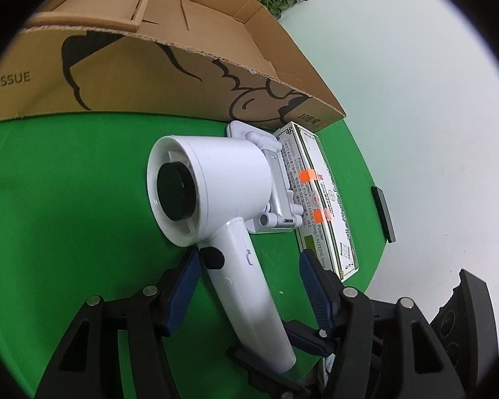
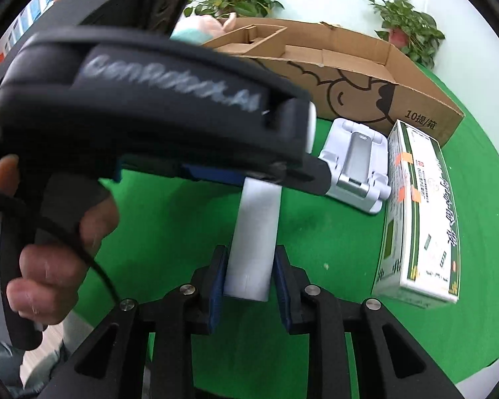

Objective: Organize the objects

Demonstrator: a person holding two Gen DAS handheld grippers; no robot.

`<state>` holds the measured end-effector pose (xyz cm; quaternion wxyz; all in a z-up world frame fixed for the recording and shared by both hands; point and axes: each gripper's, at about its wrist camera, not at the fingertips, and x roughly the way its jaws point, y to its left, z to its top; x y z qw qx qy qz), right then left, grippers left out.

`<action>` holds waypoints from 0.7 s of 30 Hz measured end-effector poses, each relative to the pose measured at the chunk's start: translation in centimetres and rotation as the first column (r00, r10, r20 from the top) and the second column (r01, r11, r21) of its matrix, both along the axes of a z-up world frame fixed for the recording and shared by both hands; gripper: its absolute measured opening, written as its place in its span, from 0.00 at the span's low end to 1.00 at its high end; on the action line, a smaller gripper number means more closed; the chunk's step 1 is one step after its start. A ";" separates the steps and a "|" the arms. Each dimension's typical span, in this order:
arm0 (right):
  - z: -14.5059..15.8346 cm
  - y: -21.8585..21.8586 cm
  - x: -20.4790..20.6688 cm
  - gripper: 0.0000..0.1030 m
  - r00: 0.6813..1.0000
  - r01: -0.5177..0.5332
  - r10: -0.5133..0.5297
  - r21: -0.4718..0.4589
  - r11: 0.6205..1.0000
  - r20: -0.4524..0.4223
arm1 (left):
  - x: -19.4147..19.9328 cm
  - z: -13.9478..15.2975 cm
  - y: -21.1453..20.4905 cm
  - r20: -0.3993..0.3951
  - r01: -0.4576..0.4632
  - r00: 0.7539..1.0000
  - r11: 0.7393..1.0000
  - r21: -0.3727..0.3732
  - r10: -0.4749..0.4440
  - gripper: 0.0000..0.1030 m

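A: Where does the white plastic hair dryer point(image 1: 216, 212) lie?

B: On the green cloth point(image 1: 66, 199), its handle running between the fingers of both my grippers. My right gripper point(image 2: 248, 274) presses its blue pads on the handle's end. My left gripper point(image 1: 249, 262) straddles the handle further up, jaws wide, the pads apart from it.

A: What crowds it?

B: A white folding stand point(image 2: 359, 169) and a long green-and-white carton point(image 2: 415, 219) just beyond; behind them, the open brown cardboard box point(image 1: 189, 66).
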<state>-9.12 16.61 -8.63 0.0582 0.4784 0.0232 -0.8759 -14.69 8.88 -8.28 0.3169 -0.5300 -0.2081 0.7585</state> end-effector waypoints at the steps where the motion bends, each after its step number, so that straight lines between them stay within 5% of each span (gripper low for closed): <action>1: 0.0 -0.1 0.0 0.25 1.000 -0.003 0.003 0.005 1.000 -0.001 | 0.1 0.0 0.0 0.001 -0.007 1.000 1.000 -0.001 0.007 0.57; 7: 0.1 -0.8 -0.3 0.25 1.000 -0.009 0.010 0.037 0.999 -0.005 | 0.3 0.1 -0.2 0.006 -0.040 0.999 0.997 -0.059 0.040 0.35; 21: 1.3 -1.0 -0.9 0.25 0.999 0.010 -0.009 0.019 1.000 -0.044 | 1.0 2.6 0.5 -0.071 -0.076 0.995 0.994 -0.083 0.070 0.33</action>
